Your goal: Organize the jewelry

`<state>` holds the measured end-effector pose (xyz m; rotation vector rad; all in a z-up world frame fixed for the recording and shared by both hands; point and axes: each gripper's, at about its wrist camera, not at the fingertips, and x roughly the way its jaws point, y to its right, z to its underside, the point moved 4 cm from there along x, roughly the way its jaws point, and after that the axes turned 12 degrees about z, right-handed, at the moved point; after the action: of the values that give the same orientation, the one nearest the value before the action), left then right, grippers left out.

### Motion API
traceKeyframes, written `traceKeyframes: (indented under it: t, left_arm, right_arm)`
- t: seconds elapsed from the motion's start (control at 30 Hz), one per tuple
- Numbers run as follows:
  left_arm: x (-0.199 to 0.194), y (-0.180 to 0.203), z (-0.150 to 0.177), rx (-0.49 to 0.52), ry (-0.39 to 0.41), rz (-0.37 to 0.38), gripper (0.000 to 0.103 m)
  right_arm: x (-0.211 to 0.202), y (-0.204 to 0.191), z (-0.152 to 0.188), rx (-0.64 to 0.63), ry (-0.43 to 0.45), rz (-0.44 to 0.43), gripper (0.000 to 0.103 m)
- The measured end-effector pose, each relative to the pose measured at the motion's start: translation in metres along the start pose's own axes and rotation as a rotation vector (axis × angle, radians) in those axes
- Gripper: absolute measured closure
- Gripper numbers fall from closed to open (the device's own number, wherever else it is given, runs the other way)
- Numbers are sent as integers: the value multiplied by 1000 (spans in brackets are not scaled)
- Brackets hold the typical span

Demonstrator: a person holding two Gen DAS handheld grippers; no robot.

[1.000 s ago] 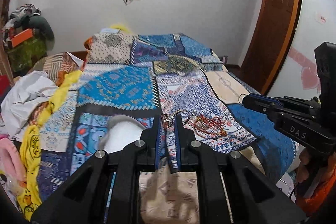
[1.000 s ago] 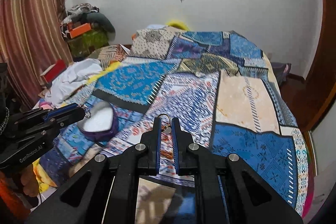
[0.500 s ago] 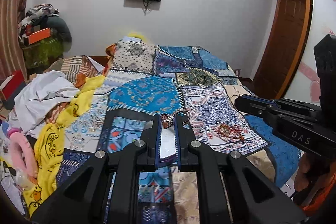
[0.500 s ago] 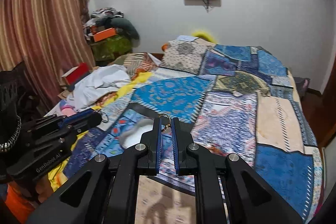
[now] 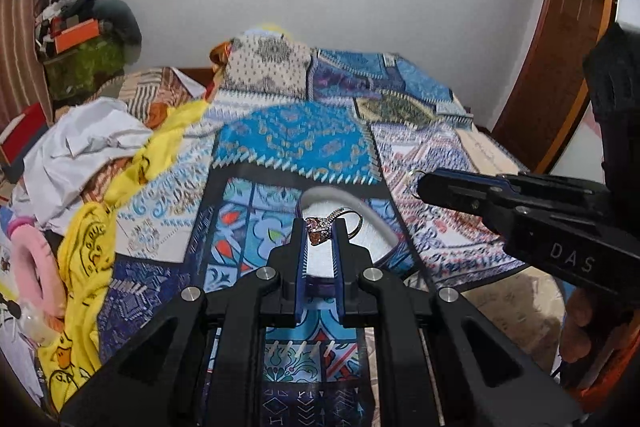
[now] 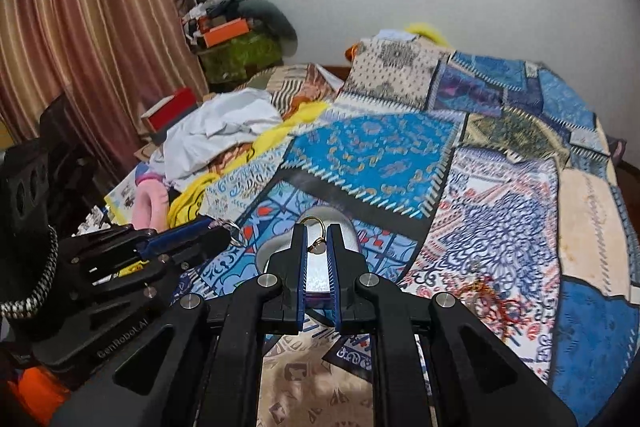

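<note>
My left gripper point(image 5: 320, 229) is shut on a silver ring with an orange stone point(image 5: 319, 230) and holds it over the white-lined heart-shaped jewelry box point(image 5: 378, 223) on the bed. My right gripper point(image 6: 316, 237) is shut on a thin gold ring point(image 6: 316, 229), also above that box point(image 6: 272, 249). In the left wrist view the right gripper point(image 5: 420, 183) comes in from the right with its ring at the tip. In the right wrist view the left gripper point(image 6: 226, 231) shows at the left. A red bead bracelet point(image 6: 490, 297) lies on the quilt to the right.
The patchwork quilt point(image 5: 296, 143) covers the bed. A pile of white, yellow and pink clothes point(image 5: 88, 163) lies along the left side. A wooden door point(image 5: 560, 67) stands at the right, curtains point(image 6: 80, 47) at the left.
Both grippers have moved left over the bed with their rings, from near the bracelet to above the heart-shaped box. Both stay shut.
</note>
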<state>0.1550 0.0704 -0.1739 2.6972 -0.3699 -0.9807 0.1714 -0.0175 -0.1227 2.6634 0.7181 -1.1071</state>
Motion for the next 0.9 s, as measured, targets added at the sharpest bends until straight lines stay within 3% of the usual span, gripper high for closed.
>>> traceKeyframes:
  t: [0.47, 0.9]
  left_arm:
    - [39, -11, 10, -10, -81, 42, 92]
    - [47, -10, 12, -12, -111, 63, 92]
  right_arm:
    - [51, -1, 9, -25, -129, -8, 94]
    - [61, 0, 12, -32, -142, -5, 94]
